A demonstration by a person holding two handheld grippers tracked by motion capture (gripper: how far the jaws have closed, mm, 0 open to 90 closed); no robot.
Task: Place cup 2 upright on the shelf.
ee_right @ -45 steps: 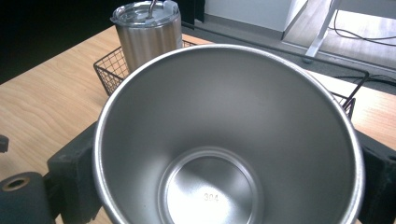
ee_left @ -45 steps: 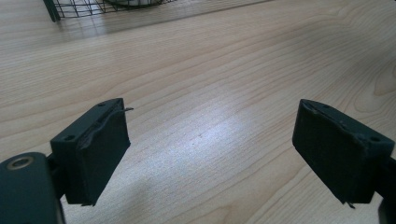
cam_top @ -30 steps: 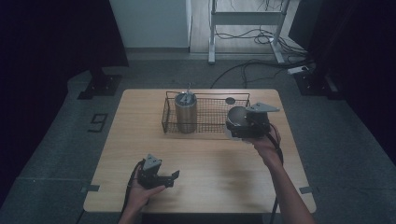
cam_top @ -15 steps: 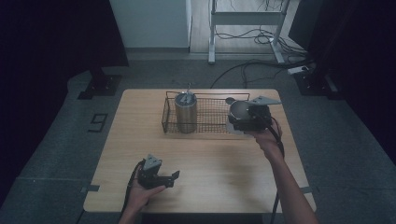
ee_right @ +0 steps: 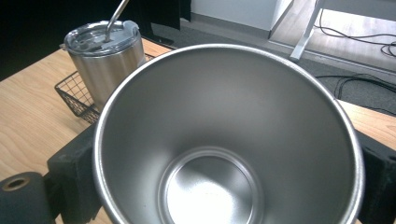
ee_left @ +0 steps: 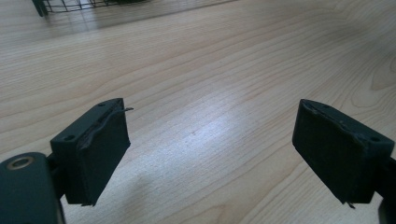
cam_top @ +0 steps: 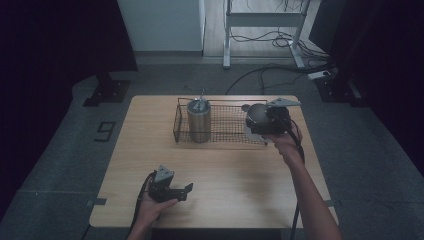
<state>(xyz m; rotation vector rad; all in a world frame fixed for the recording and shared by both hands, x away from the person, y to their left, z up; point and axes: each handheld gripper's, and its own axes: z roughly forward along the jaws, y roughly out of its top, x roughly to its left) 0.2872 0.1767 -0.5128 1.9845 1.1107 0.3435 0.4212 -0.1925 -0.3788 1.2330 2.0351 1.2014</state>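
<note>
High view, right gripper (cam_top: 263,121): it held an open steel cup (cam_top: 258,114) over the right end of the wire basket (cam_top: 220,137), apparently so the cup could go down into the free space there.
High view, lidded tumbler (cam_top: 199,120): it stood upright in the basket's left end, straw up through the lid, well apart from the held cup, which left the right end open.
High view, left gripper (cam_top: 172,188): it rested low near the table's (cam_top: 225,195) front edge, far from the basket, likely parked out of the way.
Left gripper view, jaws: they stood wide apart with nothing between them, bare wood below and a strip of basket wire at the top edge.
Right gripper view, cup (ee_right: 224,140): its mouth faced the camera, empty inside, with a black jaw pressed against each side of the wall, a grip that kept it steady.
Right gripper view, tumbler (ee_right: 105,58): it sat behind the cup, inside the basket corner (ee_right: 77,100).
</note>
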